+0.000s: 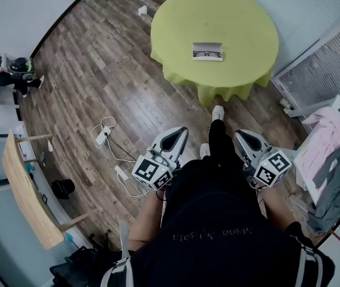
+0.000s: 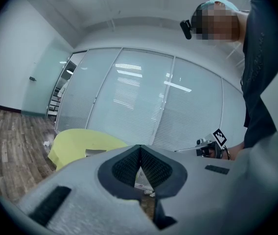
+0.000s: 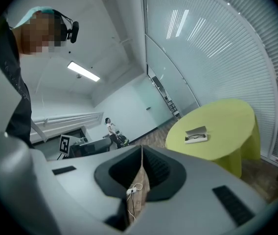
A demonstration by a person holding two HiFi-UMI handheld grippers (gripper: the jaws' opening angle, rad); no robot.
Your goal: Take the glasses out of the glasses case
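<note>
An open white glasses case (image 1: 208, 51) lies on the round yellow-green table (image 1: 242, 17), with dark-framed glasses resting inside it. The case (image 3: 196, 134) and table (image 3: 227, 121) also show in the right gripper view, and the table (image 2: 78, 142) with the case (image 2: 96, 152) low in the left gripper view. I stand a few steps back from the table. My left gripper (image 1: 183, 130) and right gripper (image 1: 237, 134) are held close to the person's body over the floor, far from the case. Both are shut with nothing between the jaws.
White cables and a power strip (image 1: 103, 137) lie on the wooden floor to my left. A wooden bench (image 1: 25, 190) and a black bin (image 1: 63, 188) stand further left. Clothes (image 1: 331, 160) lie on a white surface at right. Glass partitions (image 1: 319, 70) stand behind the table.
</note>
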